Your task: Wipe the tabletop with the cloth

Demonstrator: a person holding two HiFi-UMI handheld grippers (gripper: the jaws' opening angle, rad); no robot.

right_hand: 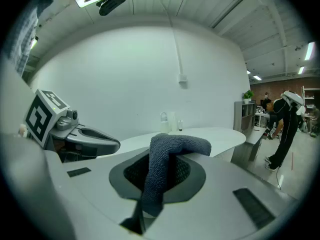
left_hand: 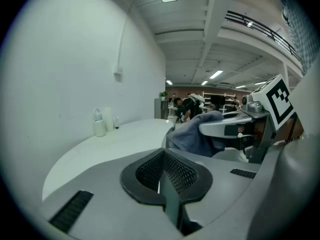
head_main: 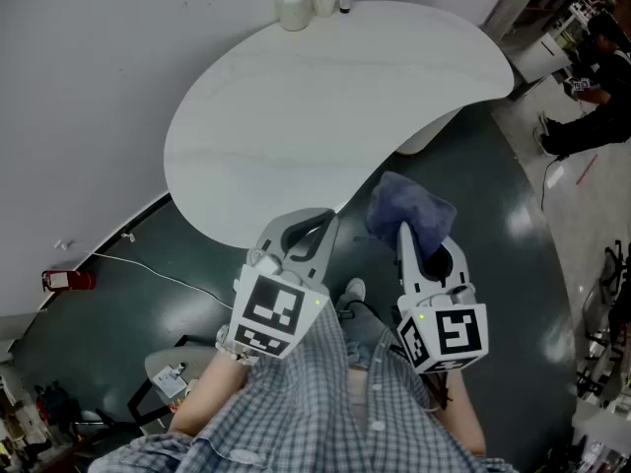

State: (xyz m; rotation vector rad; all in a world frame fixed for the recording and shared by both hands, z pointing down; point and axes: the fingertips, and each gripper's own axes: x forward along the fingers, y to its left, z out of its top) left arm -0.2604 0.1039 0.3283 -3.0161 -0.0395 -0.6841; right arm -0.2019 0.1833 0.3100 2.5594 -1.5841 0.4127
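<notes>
Off the near edge of the tabletop, the cloth sits bunched in the clamped jaws of the right gripper, over floor, surface ahead and leftward; left gripper alongside, jaws together on nothing.
</notes>
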